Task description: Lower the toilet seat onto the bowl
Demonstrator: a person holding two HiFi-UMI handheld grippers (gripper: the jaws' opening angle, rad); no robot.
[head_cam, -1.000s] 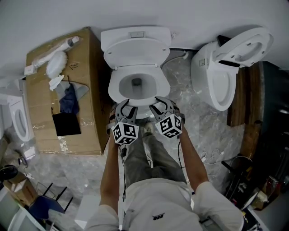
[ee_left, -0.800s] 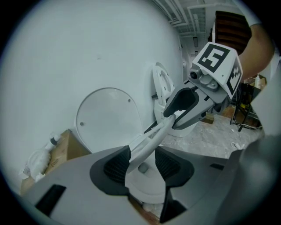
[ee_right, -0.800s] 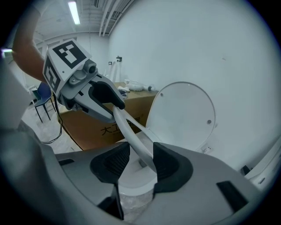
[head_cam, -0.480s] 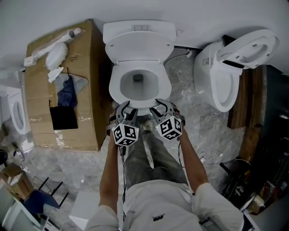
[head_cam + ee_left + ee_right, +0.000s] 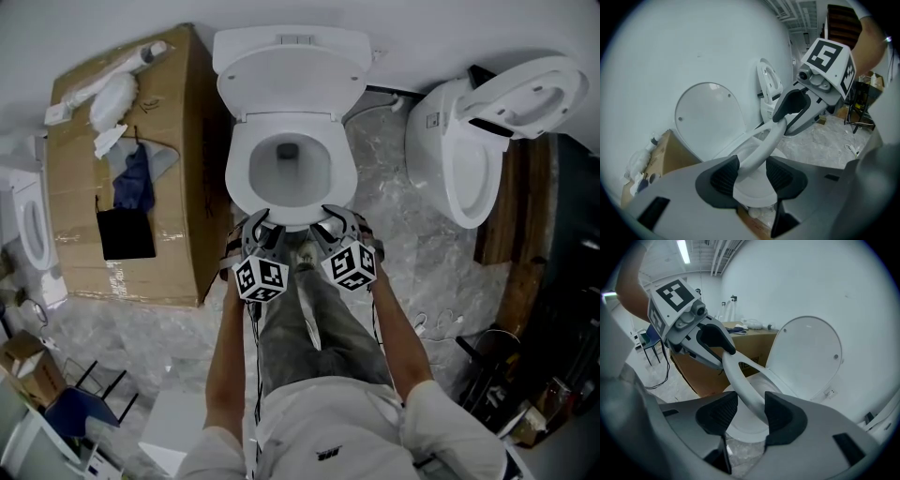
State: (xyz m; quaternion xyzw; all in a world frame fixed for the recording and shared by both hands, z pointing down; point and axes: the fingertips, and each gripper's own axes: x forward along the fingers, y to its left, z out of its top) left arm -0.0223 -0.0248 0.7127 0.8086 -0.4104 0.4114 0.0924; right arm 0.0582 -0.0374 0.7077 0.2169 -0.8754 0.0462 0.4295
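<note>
The seat (image 5: 240, 173), a plain white oval ring with a smooth rounded rim, is shown tilted between the upright lid (image 5: 291, 80) and the bowl (image 5: 314, 187). Its rear is hinged at the foot of the lid, and its front is held clear of the bowl, not yet set down. In the head view it is seen foreshortened over the bowl's opening, directly ahead of the person's legs (image 5: 309, 319). The front rim is gripped at two places, side by side. The left gripper (image 5: 264, 223) is clamped on the rim left of centre. In the left gripper view the rim is seen passing between the two dark ribbed pads (image 5: 725, 176), both of which touch it, and these jaws have just been opening slightly with the seat between them. The right gripper (image 5: 333, 221) is clamped on the rim right of centre, and in the right gripper view the rim is likewise seen held between its pads (image 5: 783, 414). Each gripper is also visible in the other's view, its black fingertips closed over the seat's edge. Counted are one held seat, one lid, one bowl and one tank (image 5: 291, 42) behind the lid. Two grippers are counted, each bearing one marker cube (image 5: 262, 278). Three toilets are counted in all: the one being handled, a second toilet (image 5: 469, 169) to the right with its lid open, and a third toilet (image 5: 28, 230) cut off at the left edge. One box (image 5: 178, 187) stands just beside the bowl, with one blue cloth (image 5: 131, 183), one black rectangle (image 5: 125, 234) and several white items (image 5: 112, 98) on it.
</note>
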